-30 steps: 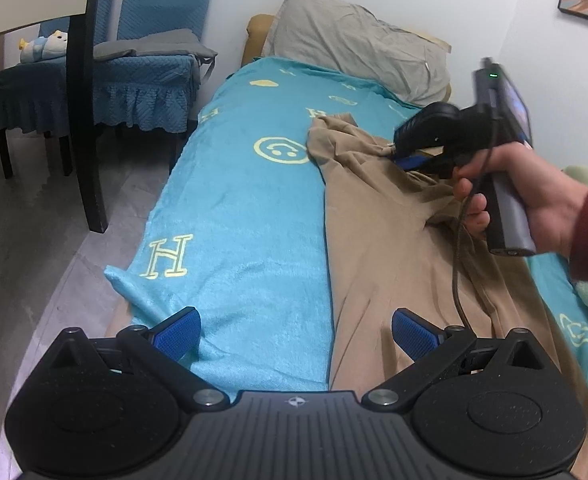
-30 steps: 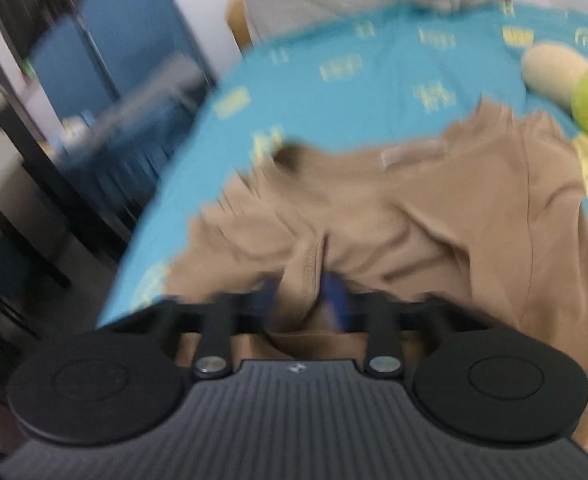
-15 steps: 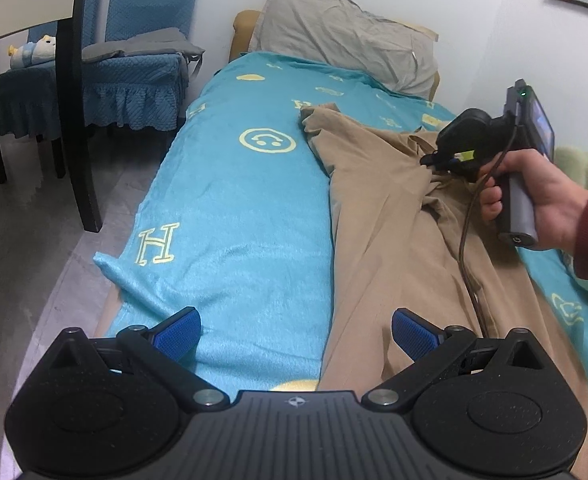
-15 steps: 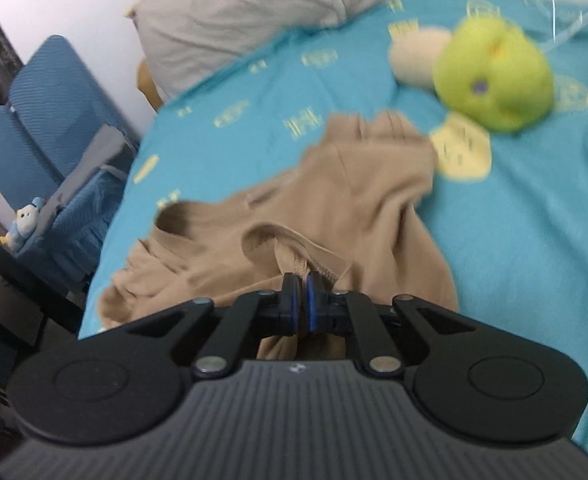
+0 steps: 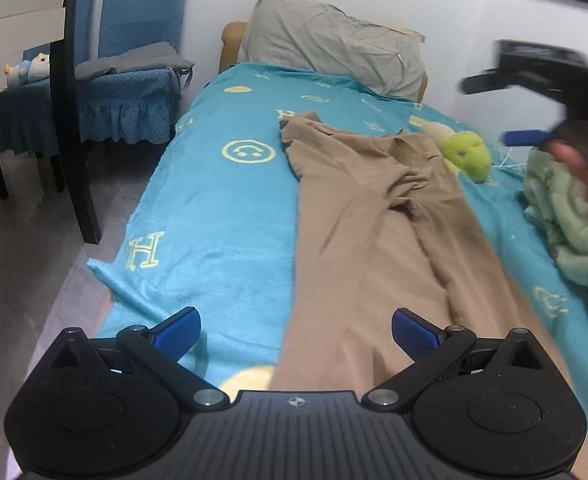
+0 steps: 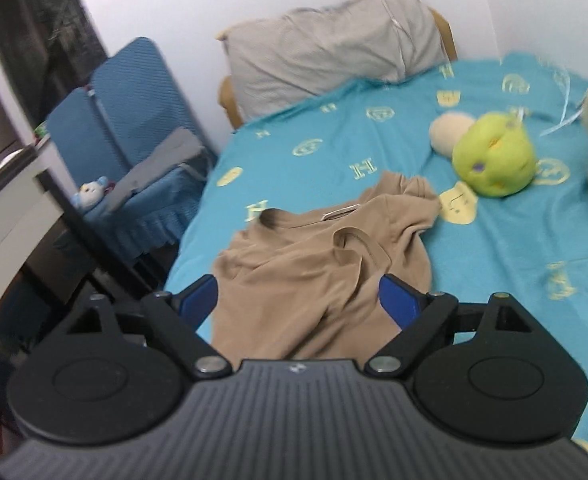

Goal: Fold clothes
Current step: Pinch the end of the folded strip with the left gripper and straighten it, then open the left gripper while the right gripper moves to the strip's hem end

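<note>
— Now that the collar has been let go, where is the tan shirt [image 5: 366, 216] left?

— It is spread lengthwise on the teal bedspread [image 5: 222, 208], its neckline toward the grey pillow [image 5: 334, 52] and its hem beneath the left gripper [image 5: 296, 330]. A bunched ridge is seen near the collar, where the cloth was pinched half a second ago.

— And the right gripper [image 6: 298, 300]?

— Its jaws have just been opened wide, and nothing is held between them; the shirt is only seen past them, lower down on the bed. In the left wrist view it is blurred at the upper right, lifted clear of the cloth, with a hand [image 5: 586, 168] behind it.

— Is the left one clenched on anything?

— No. Its jaws are spread and empty, with the shirt's lower part lying between and below the pads, untouched as far as can be told.

— What is meant for the folding?

— The straightening pull is judged to be finished; no fold is yet made. The green plush toy [image 5: 468, 154], just beside the shoulder, may be caught if that side is turned over.
</note>
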Demonstrator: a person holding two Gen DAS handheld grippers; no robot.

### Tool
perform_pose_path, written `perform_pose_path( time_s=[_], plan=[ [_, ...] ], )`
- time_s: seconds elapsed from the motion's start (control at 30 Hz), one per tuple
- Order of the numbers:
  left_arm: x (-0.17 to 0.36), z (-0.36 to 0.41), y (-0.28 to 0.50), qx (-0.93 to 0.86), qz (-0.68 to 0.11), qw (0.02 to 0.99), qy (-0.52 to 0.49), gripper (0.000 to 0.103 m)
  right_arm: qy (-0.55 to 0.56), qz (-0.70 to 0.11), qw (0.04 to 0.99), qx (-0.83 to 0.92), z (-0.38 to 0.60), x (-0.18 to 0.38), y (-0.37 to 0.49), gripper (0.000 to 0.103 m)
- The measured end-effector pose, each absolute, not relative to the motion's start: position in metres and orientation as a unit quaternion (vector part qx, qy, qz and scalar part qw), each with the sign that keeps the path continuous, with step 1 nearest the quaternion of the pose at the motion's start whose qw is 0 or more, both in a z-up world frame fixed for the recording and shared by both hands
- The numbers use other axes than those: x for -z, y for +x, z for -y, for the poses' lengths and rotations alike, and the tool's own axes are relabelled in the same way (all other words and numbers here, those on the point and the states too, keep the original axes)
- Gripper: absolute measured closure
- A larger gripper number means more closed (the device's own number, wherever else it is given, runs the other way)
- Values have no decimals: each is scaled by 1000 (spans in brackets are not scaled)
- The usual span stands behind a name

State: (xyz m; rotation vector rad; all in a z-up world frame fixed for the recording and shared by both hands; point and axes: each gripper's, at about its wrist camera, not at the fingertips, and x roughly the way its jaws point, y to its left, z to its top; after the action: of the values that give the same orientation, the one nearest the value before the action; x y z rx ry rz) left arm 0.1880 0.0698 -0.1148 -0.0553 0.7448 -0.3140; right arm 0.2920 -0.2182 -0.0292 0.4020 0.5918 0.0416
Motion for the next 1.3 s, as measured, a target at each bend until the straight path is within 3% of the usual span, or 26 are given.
perform_pose_path(
  time_s=[0.17, 0.33, 0.6, 0.9, 1.0, 1.03, 1.07, 1.3],
  plan=[
    [102, -65, 167, 165, -380, 910, -18, 1, 195, -276, 940, -36, 212, 0, 184, 14],
    [98, -80, 151, 122, -426, 896, -29, 2, 208, -274, 938, -40, 217, 10, 96, 14],
    [111, -133, 151, 45, -515, 851, -96, 8, 285, -299, 911, -11, 248, 36, 67, 14],
    [126, -154, 151, 15, -592, 791, -150, 38, 325, -330, 886, -19, 260, 61, 78, 14],
    [121, -145, 150, 27, -599, 792, -114, 64, 335, -335, 880, -23, 261, 64, 79, 14],
    [118, -141, 149, 38, -599, 793, -100, 86, 336, -337, 879, -24, 261, 65, 80, 14],
    [115, -136, 146, 49, -599, 795, -85, 101, 336, -340, 878, -24, 261, 66, 80, 14],
    [46, -74, 97, 145, -478, 857, 124, 101, 352, -366, 861, -9, 266, 77, 83, 14]
  ],
)
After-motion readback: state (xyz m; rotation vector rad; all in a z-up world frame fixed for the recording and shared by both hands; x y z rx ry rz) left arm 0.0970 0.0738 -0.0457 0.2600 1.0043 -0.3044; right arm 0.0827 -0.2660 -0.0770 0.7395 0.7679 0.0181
